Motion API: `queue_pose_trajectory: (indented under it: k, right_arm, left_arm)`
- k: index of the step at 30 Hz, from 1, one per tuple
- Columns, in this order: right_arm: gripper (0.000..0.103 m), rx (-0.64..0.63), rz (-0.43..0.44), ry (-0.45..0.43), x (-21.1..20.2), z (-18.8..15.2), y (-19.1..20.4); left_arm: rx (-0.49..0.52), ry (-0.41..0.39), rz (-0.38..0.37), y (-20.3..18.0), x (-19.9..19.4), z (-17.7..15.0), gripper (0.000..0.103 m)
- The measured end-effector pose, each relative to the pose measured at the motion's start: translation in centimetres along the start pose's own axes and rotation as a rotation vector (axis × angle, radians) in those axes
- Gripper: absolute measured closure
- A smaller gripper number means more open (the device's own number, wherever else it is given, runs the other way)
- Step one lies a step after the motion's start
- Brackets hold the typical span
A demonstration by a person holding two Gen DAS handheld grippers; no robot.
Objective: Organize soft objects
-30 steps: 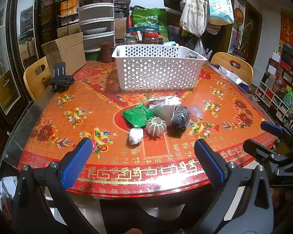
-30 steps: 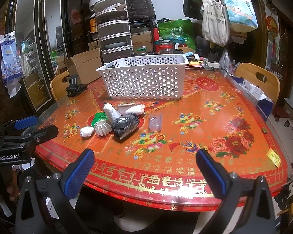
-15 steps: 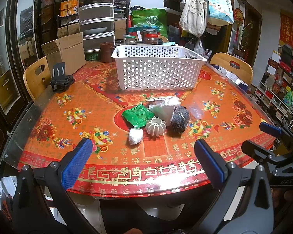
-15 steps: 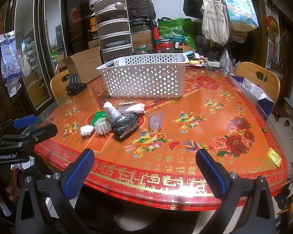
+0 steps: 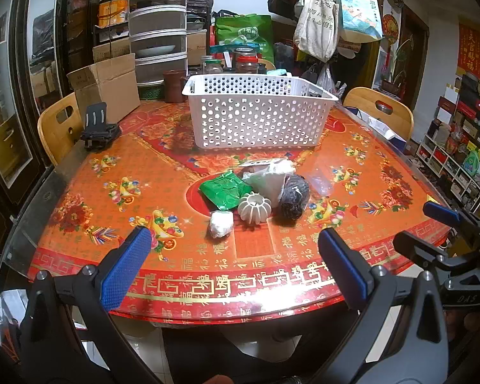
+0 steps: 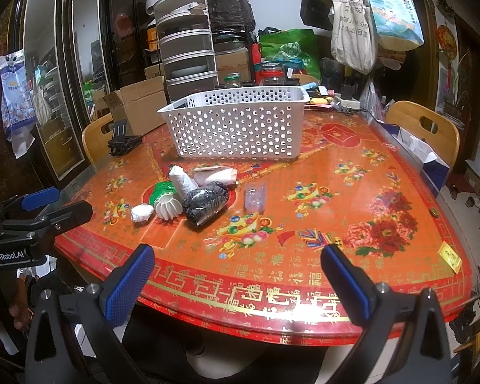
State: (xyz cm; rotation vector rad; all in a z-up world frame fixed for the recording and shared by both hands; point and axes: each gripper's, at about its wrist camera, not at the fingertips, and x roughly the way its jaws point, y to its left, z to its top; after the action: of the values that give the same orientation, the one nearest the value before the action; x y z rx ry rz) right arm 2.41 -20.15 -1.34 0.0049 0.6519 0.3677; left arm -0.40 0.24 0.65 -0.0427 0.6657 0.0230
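Two handheld grippers hover at the near edge of a red, gold-patterned table (image 5: 80,172), jaws spread wide and empty, with no soft item yet picked up. Straight ahead of the left gripper (image 5: 233,264), between its blue pads, lies a small white wrapped bundle (image 5: 220,223), the nearest piece; just beyond it, touching or nearly so, sit a white ribbed ball (image 5: 254,207), a green packet (image 5: 224,190), a white bag (image 5: 270,177) and a dark mesh bundle (image 5: 293,196). The white perforated basket (image 5: 256,118), the likely destination, stands farther ahead, well apart from the pile. The right gripper (image 6: 236,276) sees the cluster ahead and left of its jaws, a clear plastic piece (image 6: 255,196) nearly dead ahead. Taking the outlying bundle first, pads closing gently on its sides, should avoid dragging neighbours.
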Motion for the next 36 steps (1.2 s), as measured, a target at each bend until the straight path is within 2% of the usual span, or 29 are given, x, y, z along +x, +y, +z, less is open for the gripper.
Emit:
queue_pose_trajectory:
  k: [4, 8, 13, 18, 26, 29, 31, 36]
  right_arm:
    - [0.0, 0.0, 0.001, 0.001, 0.1, 0.0, 0.0]
    - [0.0, -0.002, 0.006, 0.0, 0.5, 0.0, 0.3]
    - [0.0, 0.002, 0.024, -0.003, 1.5, 0.2, 0.3]
    - [0.0, 0.009, 0.014, -0.031, 3.3, 0.8, -0.5]
    - [0.0, 0.023, -0.01, 0.063, 8.0, 2.1, -1.6]
    - [0.0, 0.042, 0.024, 0.107, 9.8, 2.3, -2.1]
    - [0.001, 0.044, 0.028, 0.116, 10.6, 2.3, -2.2]
    - [0.01, 0.024, 0.035, 0.13, 12.3, 3.0, -2.4]
  left_arm:
    - [-0.01, -0.006, -0.005, 0.0, -0.1, 0.0, 0.0]
    - [-0.03, -0.045, -0.025, -0.3, -0.3, 0.2, 0.0]
    - [-0.049, -0.035, -0.033, 0.2, 0.8, 0.2, 0.0]
    - [-0.079, 0.003, -0.084, 2.2, 3.5, -0.1, 0.0]
    - [-0.02, 0.111, -0.005, 2.9, 8.5, -0.9, 0.0]
    - [-0.032, 0.131, -0.056, 3.9, 9.9, -1.3, 0.0]
    - [-0.031, 0.141, -0.061, 4.1, 10.9, -1.4, 0.0]
    - [-0.027, 0.158, -0.085, 4.4, 13.0, -1.6, 0.0]
